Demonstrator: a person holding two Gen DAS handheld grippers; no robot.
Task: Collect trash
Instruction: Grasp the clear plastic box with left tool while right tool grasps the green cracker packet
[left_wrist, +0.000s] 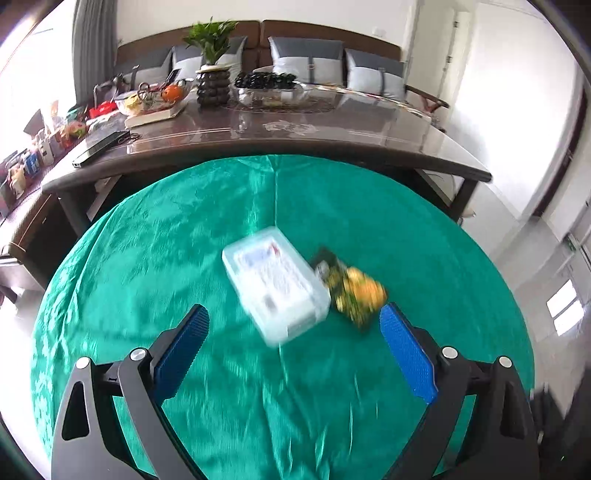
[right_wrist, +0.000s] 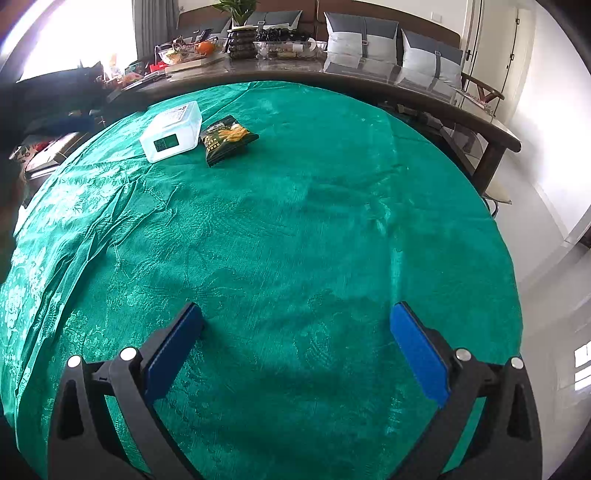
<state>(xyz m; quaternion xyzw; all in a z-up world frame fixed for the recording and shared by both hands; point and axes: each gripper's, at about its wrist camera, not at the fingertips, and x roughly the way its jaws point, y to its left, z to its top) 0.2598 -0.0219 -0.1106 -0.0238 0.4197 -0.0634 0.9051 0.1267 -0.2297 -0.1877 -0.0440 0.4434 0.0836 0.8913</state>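
Observation:
A clear plastic box (left_wrist: 275, 286) lies on the round table's green cloth (left_wrist: 184, 229), with a dark snack bag with yellow print (left_wrist: 354, 290) touching its right side. My left gripper (left_wrist: 293, 323) is open and empty, just short of the box, above the cloth. In the right wrist view the box (right_wrist: 171, 133) and the bag (right_wrist: 226, 139) lie far off at the upper left. My right gripper (right_wrist: 297, 319) is open and empty over bare cloth (right_wrist: 295, 221) near the front of the table.
A long dark table (left_wrist: 295, 136) stands just behind the round one, carrying a potted plant (left_wrist: 212, 70), fruit bowls (left_wrist: 155, 98), a glass dish (left_wrist: 271, 88) and a remote (left_wrist: 99, 146). A sofa with cushions (left_wrist: 306, 61) is behind it. Floor lies to the right.

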